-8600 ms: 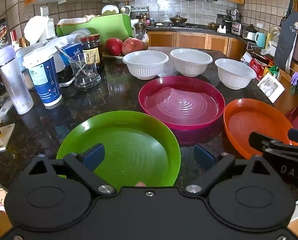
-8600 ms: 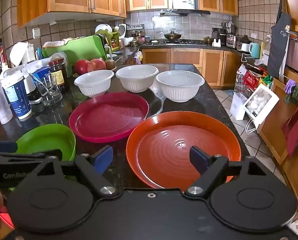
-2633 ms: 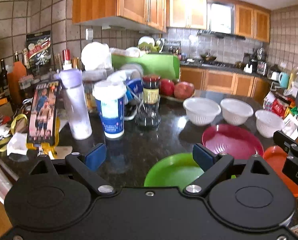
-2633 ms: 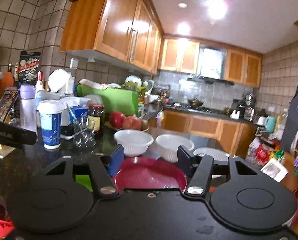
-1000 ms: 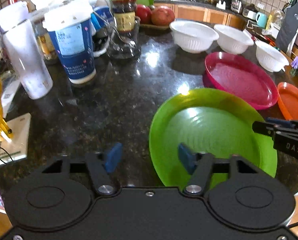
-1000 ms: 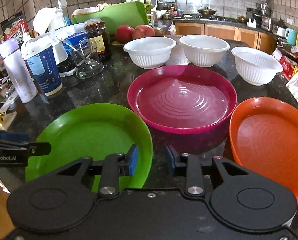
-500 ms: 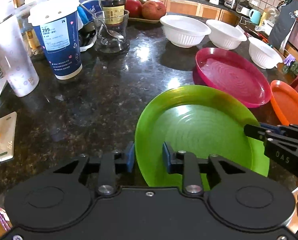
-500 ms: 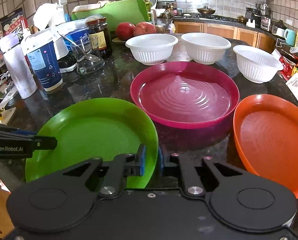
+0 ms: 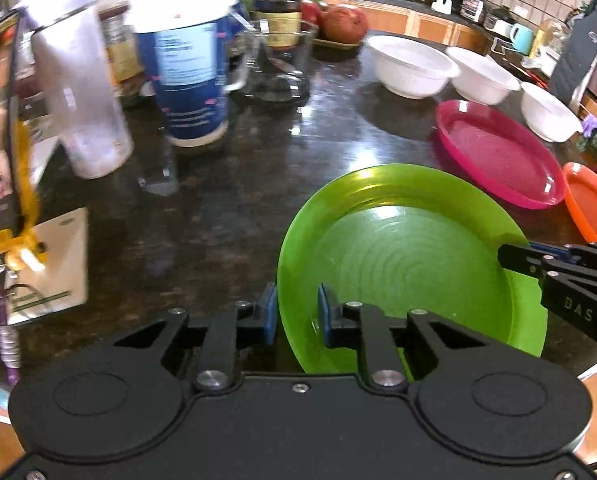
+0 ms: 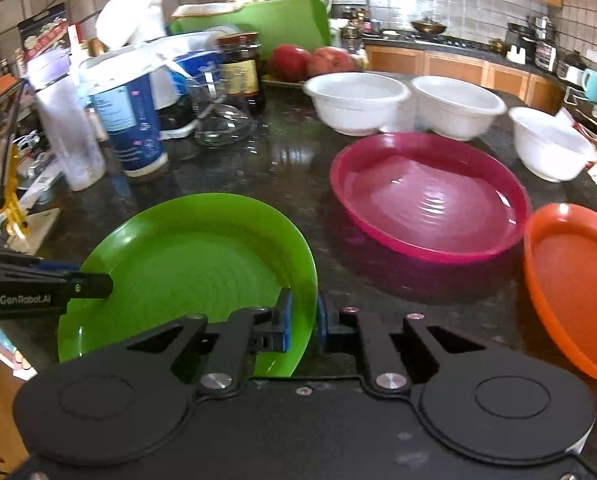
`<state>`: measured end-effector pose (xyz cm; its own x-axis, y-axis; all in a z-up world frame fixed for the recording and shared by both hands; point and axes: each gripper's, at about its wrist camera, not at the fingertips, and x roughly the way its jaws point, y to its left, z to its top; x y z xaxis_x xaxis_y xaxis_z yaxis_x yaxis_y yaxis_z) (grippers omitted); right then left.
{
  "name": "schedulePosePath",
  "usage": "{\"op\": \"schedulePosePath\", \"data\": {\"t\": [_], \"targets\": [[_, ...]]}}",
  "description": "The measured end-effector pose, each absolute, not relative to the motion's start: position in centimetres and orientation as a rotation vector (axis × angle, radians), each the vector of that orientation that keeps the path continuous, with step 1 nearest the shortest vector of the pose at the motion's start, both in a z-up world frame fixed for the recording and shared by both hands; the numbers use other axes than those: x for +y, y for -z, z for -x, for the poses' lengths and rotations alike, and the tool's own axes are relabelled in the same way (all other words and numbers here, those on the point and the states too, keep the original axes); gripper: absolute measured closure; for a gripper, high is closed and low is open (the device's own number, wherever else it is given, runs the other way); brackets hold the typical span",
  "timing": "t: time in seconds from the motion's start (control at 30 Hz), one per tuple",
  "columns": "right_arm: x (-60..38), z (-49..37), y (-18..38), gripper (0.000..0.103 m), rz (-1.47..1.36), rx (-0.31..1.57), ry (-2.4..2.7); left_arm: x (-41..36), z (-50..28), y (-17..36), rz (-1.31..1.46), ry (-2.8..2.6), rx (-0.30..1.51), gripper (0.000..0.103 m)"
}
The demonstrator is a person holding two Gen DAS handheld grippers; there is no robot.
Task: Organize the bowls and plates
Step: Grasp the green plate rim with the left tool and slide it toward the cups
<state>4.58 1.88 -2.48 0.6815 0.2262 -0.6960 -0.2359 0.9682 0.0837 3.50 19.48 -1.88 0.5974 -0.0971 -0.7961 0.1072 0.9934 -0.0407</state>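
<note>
Green plate (image 9: 410,256): on dark worktop (image 9: 202,216), near edge, beside pink plate (image 9: 498,160). Left tool (image 9: 297,312) and right tool (image 10: 302,316) each clenched on opposite rims. Risk: thin rim slipping from pads if lifted unevenly; swing could knock pink plate or cup (image 9: 186,80).

A dark stone counter (image 10: 282,168) bears pink plate (image 10: 430,200), orange plate (image 10: 574,284), three white bowls (image 10: 356,100), blue cup (image 10: 124,120)

Green plate (image 9: 410,264), magenta plate (image 10: 430,196), orange plate (image 10: 574,284), white bowls (image 10: 356,102); dark speckled counter (image 9: 218,220), prob. granite.
</note>
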Motion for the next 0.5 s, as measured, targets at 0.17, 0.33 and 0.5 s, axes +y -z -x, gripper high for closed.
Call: {"op": "schedulePosePath", "data": {"t": [0.17,0.33,0.5], "targets": [[5.1,-5.1,1.9,0.089,0.028,0.764,-0.299,22.1,-3.3,1.5,-0.02,0.066,0.901,0.076],[7.5,-5.9,1.7,0.089,0.044,0.752,-0.293,23.8,-3.8,1.5,-0.029,0.047,0.895,0.076],[7.9,-6.6,2.2,0.089,0.037,0.764,-0.237,24.1,-4.6,1.5,-0.032,0.085,0.884,0.076]]}}
